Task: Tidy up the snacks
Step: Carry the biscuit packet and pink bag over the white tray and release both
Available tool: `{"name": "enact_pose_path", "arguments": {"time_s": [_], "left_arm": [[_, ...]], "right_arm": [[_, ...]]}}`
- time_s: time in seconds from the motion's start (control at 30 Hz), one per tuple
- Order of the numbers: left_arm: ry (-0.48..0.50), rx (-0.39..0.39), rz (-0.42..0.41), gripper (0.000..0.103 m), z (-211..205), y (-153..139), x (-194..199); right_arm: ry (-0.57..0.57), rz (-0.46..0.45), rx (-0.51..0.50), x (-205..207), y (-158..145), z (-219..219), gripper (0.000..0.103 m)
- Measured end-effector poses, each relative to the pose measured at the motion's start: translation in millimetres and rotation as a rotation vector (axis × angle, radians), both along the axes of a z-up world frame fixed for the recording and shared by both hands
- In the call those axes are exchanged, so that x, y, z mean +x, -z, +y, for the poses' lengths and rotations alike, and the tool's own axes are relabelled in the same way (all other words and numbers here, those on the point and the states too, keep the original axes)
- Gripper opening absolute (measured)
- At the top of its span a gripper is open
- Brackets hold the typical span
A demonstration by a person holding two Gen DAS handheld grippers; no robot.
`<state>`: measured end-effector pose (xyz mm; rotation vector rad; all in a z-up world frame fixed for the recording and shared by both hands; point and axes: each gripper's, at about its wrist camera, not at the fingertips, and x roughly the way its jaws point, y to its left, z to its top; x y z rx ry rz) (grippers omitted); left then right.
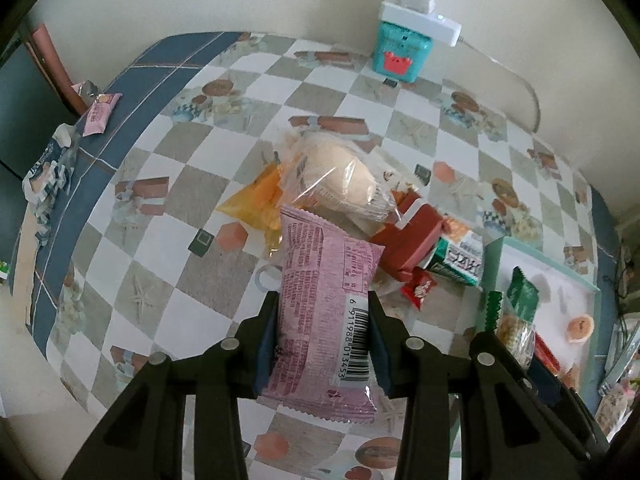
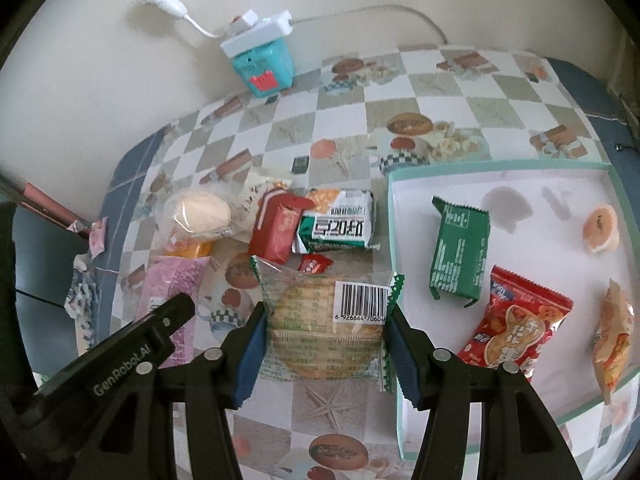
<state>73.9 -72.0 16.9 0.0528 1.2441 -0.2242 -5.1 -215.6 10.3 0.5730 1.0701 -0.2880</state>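
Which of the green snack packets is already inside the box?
The plain dark green packet lying on the white floor of the mint-rimmed box. The green-and-white packet lies outside on the tablecloth, and the green-edged cracker packet is in the right gripper.

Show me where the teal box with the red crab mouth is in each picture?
Left wrist view: the teal box stands at the top, right of centre, against the wall, far beyond the pink packet.
Right wrist view: the teal box stands at the top, left of centre, against the wall.
Shared landmark: the white power strip lying on top of it.
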Motion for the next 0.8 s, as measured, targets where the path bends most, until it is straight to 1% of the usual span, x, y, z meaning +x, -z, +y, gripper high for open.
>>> {"name": "enact_pose_path", "arguments": {"time_s": [0.27, 0.53, 0.6, 0.8], "left_arm": [[0.005, -0.032, -0.038, 0.042, -1.7, -16.1, -4.3], [0.015, -0.042, -0.078, 0.042, -7.1, -30.7, -7.3], [0.024, -0.041, -0.092, 0.042, -12.1, -35.4, -7.8], [0.095, -0.059, -0.107, 0.042, -43.5, -44.7, -9.2]], "right_arm": [[0.034, -0.025, -0.016, -7.2, -11.7, -11.4, 0.059], [0.081, -0.05, -0.036, -18.2, -22.4, -27.9, 0.059], [0.099, -0.055, -0.047, -22.4, -24.2, -35.5, 0.059], [0.189, -0.04, -0.103, -36.8, -23.2, -65.1, 0.059]]}}
